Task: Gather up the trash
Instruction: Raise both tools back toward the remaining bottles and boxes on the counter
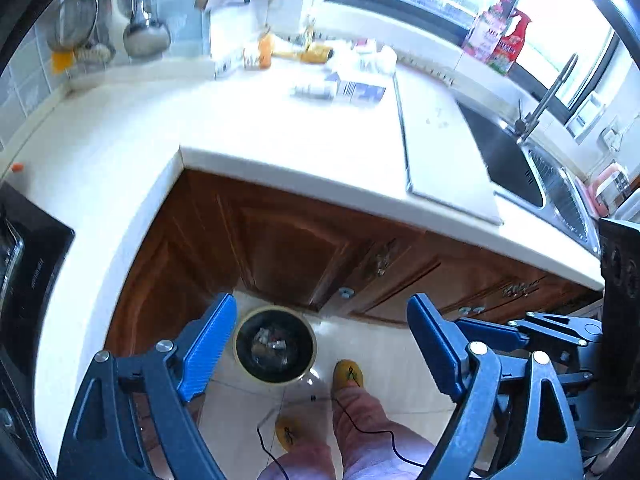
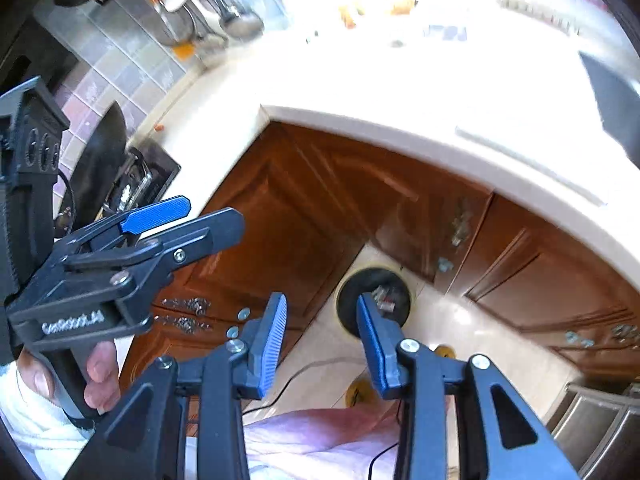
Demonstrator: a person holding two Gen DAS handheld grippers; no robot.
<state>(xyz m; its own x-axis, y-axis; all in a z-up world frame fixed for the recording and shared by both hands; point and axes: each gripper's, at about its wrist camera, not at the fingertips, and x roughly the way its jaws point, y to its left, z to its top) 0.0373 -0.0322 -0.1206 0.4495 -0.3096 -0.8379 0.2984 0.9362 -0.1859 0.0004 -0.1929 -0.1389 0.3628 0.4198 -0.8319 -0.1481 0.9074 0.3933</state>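
Note:
A round bin (image 1: 274, 345) with a pale rim and black liner stands on the floor in the cabinet corner, with bits of trash inside. It also shows in the right wrist view (image 2: 374, 302). My left gripper (image 1: 320, 344) is open and empty, high above the bin. My right gripper (image 2: 322, 336) is open and empty, also above the floor near the bin. The left gripper also shows at the left of the right wrist view (image 2: 160, 216). Boxes, packets and wrappers (image 1: 340, 88) lie on the white counter (image 1: 248, 132) near the back wall.
Brown cabinet doors (image 1: 288, 248) stand under the L-shaped counter. A steel sink (image 1: 532, 176) with a tap is at the right. A black hob (image 1: 24, 256) is at the left. My feet in yellow slippers (image 1: 348, 374) and a black cable are on the tiled floor.

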